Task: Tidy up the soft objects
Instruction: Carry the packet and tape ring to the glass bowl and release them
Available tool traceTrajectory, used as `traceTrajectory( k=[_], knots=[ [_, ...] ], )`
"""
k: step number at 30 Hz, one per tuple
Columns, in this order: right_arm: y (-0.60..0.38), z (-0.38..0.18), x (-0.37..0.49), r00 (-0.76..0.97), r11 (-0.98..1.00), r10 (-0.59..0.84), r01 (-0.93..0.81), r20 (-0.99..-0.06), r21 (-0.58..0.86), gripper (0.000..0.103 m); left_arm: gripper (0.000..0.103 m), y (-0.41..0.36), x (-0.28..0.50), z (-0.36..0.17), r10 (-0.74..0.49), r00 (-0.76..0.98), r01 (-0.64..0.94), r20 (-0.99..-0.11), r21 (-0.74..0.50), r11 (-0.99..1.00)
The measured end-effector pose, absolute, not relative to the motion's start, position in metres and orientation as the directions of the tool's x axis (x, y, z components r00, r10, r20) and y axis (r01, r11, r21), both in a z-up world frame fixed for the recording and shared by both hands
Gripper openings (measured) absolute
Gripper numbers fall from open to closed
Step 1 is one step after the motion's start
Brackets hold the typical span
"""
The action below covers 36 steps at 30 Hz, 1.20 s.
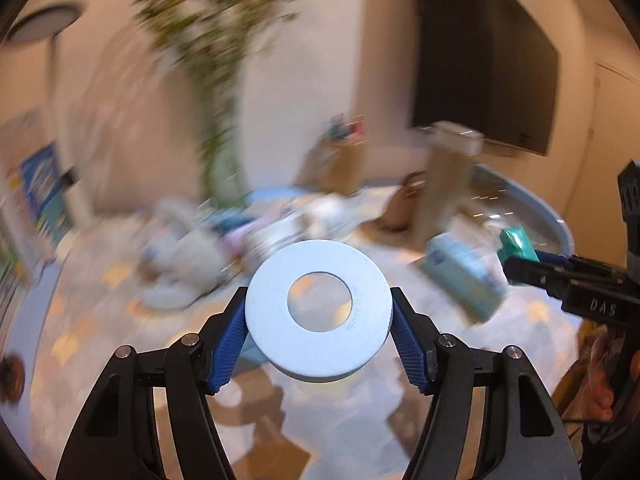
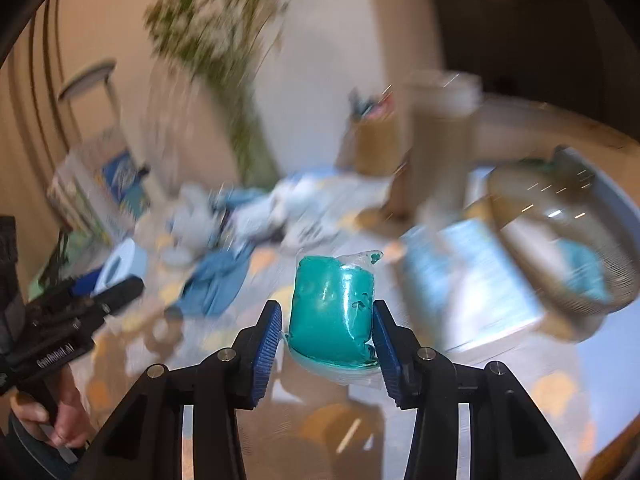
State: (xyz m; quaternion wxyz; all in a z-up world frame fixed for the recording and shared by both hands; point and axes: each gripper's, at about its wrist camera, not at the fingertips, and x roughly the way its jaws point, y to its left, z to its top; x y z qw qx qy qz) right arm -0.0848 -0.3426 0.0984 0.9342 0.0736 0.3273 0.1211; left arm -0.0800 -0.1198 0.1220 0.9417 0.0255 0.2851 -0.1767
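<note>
Both grippers grip: ring (image 1: 318, 310) flat, teal pouch (image 2: 332, 312) upright.

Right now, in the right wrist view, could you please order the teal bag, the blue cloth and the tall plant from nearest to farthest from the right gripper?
1. Teal bag: held between the jaws of the right gripper.
2. Blue cloth: ahead and to the left, on the floor.
3. Tall plant: farthest, upper left, against the wall.
</note>
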Motion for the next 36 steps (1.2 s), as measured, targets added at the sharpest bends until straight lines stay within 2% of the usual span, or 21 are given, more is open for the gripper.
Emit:
traceTrajectory(
  k=[6, 9, 15, 18, 21, 25, 28, 36],
  knots=[
    [-0.437, 0.123, -0.09, 0.814, 0.958, 0.189, -0.03, -0.55, 0.286, 0.045, 0.065, -0.229, -0.061, 0.154, -0.495, 0.68, 0.55, -0.542, -0.07, 0.832],
    [-0.493, 0.125, -0.085, 0.825, 0.946, 0.113, 0.082, -0.554, 0.315, 0.045, 0.065, -0.282, -0.051, 0.159, -0.545, 0.631, 0.615, -0.552, -0.071, 0.785],
    [-0.575, 0.114, -0.058, 0.804, 0.883, 0.075, 0.222, -0.589, 0.414, 0.045, 0.065, -0.378, -0.02, 0.15, -0.569, 0.563, 0.68, -0.6, -0.055, 0.731],
    [-0.6, 0.105, -0.036, 0.79, 0.85, 0.088, 0.258, -0.607, 0.459, 0.045, 0.065, -0.402, -0.001, 0.144, -0.559, 0.553, 0.669, -0.618, -0.071, 0.74],
    [-0.616, 0.098, -0.018, 0.777, 0.827, 0.11, 0.274, -0.62, 0.49, 0.046, 0.069, -0.423, 0.023, 0.138, -0.553, 0.539, 0.655, -0.635, -0.097, 0.75],
    [-0.63, 0.085, 0.004, 0.754, 0.796, 0.164, 0.279, -0.636, 0.537, 0.064, 0.071, -0.431, 0.035, 0.137, -0.568, 0.504, 0.661, -0.65, -0.133, 0.739],
    [-0.633, 0.08, 0.0, 0.752, 0.794, 0.169, 0.279, -0.638, 0.54, 0.064, 0.079, -0.428, 0.03, 0.14, -0.6, 0.489, 0.687, -0.633, -0.144, 0.712],
    [-0.617, 0.08, -0.029, 0.752, 0.822, 0.16, 0.257, -0.64, 0.508, 0.064, 0.079, -0.391, -0.007, 0.158, -0.656, 0.475, 0.723, -0.586, -0.164, 0.671]
  ],
)
